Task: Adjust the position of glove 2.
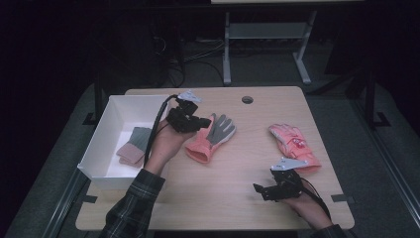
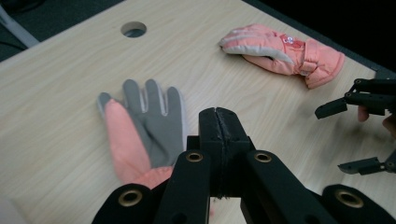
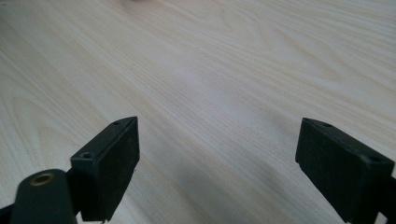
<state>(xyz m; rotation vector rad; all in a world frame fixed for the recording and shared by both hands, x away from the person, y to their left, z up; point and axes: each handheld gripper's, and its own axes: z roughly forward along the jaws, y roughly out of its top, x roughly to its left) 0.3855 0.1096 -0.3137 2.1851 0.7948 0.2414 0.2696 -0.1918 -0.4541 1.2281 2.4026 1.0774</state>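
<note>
A salmon glove with a grey palm [image 1: 213,136] [image 2: 144,126] lies palm up in the middle of the wooden table [image 1: 218,198]. My left gripper [image 1: 200,121] [image 2: 218,116] hovers just left of it, over its cuff end, jaws pressed together with nothing between them. A padded pink glove [image 1: 293,144] [image 2: 280,49] lies at the right. My right gripper [image 1: 260,191] [image 3: 217,140] [image 2: 337,139] rests low near the front right edge, open over bare wood, empty.
A white box [image 1: 111,119] stands at the table's left edge; a grey-and-pink knitted item [image 1: 134,146] lies inside it. A round cable hole [image 1: 247,99] [image 2: 133,29] sits near the far edge. Dark floor and a desk frame [image 1: 267,44] lie beyond.
</note>
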